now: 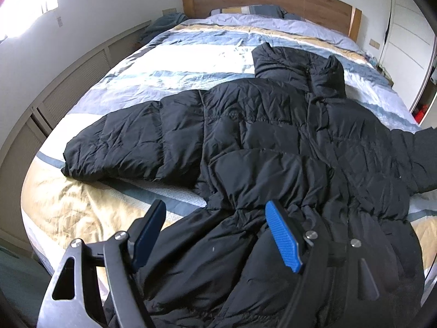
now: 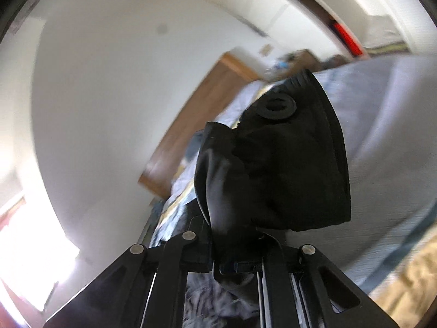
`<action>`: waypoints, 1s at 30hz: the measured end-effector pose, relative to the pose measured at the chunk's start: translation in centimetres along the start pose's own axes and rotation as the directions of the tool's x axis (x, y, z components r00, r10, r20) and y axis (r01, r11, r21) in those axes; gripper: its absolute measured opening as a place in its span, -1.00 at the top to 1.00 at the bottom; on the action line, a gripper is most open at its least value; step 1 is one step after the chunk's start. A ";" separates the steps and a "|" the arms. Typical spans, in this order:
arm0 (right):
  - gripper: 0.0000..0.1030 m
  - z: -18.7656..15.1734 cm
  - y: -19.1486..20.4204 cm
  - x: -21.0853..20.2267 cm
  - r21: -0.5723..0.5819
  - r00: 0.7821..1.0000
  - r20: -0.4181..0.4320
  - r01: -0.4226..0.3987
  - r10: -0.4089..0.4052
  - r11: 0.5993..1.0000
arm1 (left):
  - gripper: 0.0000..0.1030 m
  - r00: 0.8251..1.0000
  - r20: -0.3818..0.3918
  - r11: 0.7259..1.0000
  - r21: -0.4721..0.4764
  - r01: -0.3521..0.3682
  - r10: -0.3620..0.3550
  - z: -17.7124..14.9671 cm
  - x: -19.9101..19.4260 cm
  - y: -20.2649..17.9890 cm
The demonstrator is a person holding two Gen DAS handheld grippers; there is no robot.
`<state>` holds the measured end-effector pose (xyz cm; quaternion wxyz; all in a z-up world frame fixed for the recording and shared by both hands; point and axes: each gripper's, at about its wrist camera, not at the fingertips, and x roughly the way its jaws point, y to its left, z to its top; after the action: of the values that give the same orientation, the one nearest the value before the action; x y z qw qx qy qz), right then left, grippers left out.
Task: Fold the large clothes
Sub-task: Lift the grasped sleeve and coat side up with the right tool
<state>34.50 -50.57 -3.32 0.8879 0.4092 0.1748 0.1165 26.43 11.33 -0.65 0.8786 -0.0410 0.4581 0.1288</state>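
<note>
A: Black puffer jacket (image 1: 245, 142) spread flat on the striped bed (image 1: 114, 82), 1 sleeve out left.
B: Left gripper (image 1: 215, 235) spread wide over the hem. Right gripper (image 2: 235, 257) pinching a black cuff (image 2: 286, 164), raised.

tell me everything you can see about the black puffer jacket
The black puffer jacket is quilted, slightly shiny and crinkled, with a tall collar and a front zip. It lies front up on the striped bedspread, one sleeve spread out flat to the side. The left gripper hovers with its jaws open over the hem. The right gripper is shut on a cuff-like black end bearing a round ring, held up off the bed.
</note>
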 end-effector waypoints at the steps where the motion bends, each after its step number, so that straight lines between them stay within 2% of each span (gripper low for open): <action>1: 0.82 -0.3 1.1 -0.1 -0.021 1.000 -0.013 -0.015 0.015 1.000 | -0.44 1.000 0.004 1.000 -0.005 0.002 -0.002 -0.1 -0.3 0.2; 8: 0.82 -3.0 9.3 1.8 -0.171 0.983 -0.139 -0.143 0.120 0.975 | -0.44 0.999 0.031 0.999 -0.051 0.017 -0.016 -1.0 -2.1 2.4; 14: 0.82 -7.1 14.5 2.4 -0.284 0.953 -0.274 -0.207 0.128 0.936 | -0.44 0.999 0.037 0.995 -0.093 0.036 -0.033 -1.9 -2.8 4.3; 18: 0.82 -10.2 16.6 2.8 -0.365 0.928 -0.364 -0.226 0.085 0.903 | -0.44 0.998 0.035 0.992 -0.118 0.050 -0.046 -2.6 -2.8 5.2; 24: 0.81 -16.4 17.8 5.2 -0.472 0.864 -0.502 -0.240 -0.034 0.848 | -0.44 0.996 0.040 0.985 -0.152 0.080 -0.075 -3.2 -2.6 6.4; 27: 0.81 -19.4 17.5 6.1 -0.499 0.832 -0.546 -0.230 -0.096 0.836 | -0.44 0.995 0.050 0.982 -0.165 0.092 -0.085 -3.4 -2.6 7.0; 30: 0.81 -21.8 17.1 6.9 -0.524 0.809 -0.566 -0.205 -0.158 0.827 | -0.44 0.995 0.050 0.977 -0.188 0.098 -0.091 -3.7 -2.5 7.8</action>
<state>30.81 -22.28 -4.88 0.8681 0.0753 0.3924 0.2946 20.10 17.67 -0.40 0.8850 -0.1438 0.4229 0.1309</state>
